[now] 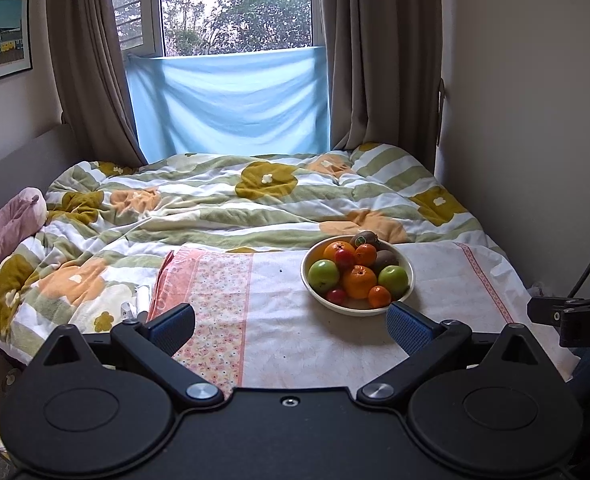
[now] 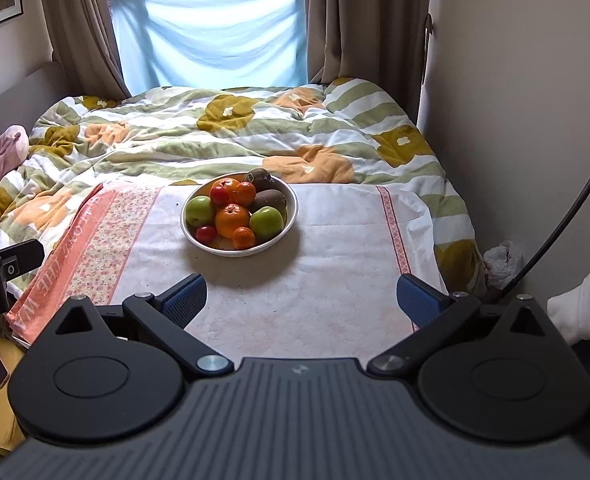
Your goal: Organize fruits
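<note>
A white bowl (image 1: pixel 375 310) full of fruit stands on a white and pink cloth (image 1: pixel 295 320) on the bed. It holds oranges (image 1: pixel 359 281), two green apples (image 1: pixel 323 275), small red fruits (image 1: pixel 345 258) and kiwis (image 1: pixel 383 259). My left gripper (image 1: pixel 291 322) is open and empty, near and left of the bowl. In the right wrist view the bowl (image 2: pixel 291 216) lies ahead and left of centre, with oranges (image 2: pixel 233 220) and green apples (image 2: pixel 267 222). My right gripper (image 2: pixel 301 300) is open and empty, short of the bowl.
A rumpled floral duvet (image 1: pixel 215 208) covers the bed behind the cloth. A pink plush (image 1: pixel 11 224) lies at the left. A wall (image 2: pixel 515 120) runs along the right side, with a plastic bag (image 2: pixel 503 260) on the floor. The other gripper's body (image 1: pixel 575 320) shows at right.
</note>
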The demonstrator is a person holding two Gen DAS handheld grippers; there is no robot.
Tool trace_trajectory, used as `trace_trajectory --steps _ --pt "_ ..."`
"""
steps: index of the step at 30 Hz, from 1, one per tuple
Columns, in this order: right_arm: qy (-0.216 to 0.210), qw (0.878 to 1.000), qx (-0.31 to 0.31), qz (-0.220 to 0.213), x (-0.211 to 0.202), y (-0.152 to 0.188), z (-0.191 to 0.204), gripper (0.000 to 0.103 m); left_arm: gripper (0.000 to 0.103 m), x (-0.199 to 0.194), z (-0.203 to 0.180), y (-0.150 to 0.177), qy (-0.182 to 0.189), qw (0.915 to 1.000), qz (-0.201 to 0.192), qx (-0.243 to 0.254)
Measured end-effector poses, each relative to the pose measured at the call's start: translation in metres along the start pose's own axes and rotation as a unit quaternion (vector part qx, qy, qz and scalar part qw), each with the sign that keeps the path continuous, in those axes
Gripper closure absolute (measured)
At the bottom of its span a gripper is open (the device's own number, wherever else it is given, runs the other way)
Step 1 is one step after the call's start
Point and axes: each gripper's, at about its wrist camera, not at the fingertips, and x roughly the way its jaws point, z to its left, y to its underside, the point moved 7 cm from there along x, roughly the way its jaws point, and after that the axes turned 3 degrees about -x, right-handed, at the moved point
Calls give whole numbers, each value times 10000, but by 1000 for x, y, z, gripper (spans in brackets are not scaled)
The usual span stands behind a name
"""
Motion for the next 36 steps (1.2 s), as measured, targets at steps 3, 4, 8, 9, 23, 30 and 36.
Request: trace_trajectory --steps 3,4,8,9,23,30,36 --pt "-7 10000 5 2 0 0 0 0 0 0 -1 -1 -9 10000 1 0" --pt "-5 10000 3 0 0 0 0 0 0 0 -1 -1 -12 10000 -7 7" --pt "-8 10000 10 12 1 0 0 0 0 1 -1 -1 -21 10000 -9 45" --pt "0 10000 14 10 1 0 0 0 0 1 -2 -1 -20 10000 -8 53" --pt "-17 10000 0 40 5 0 6 0 0 4 2 -1 -49 10000 15 47" --pt "-20 10000 0 33 6 -1 6 0 0 6 3 -2 -55 10000 14 45" --pt "-24 10000 1 46 8 -1 8 0 0 9 4 -5 -60 10000 17 37"
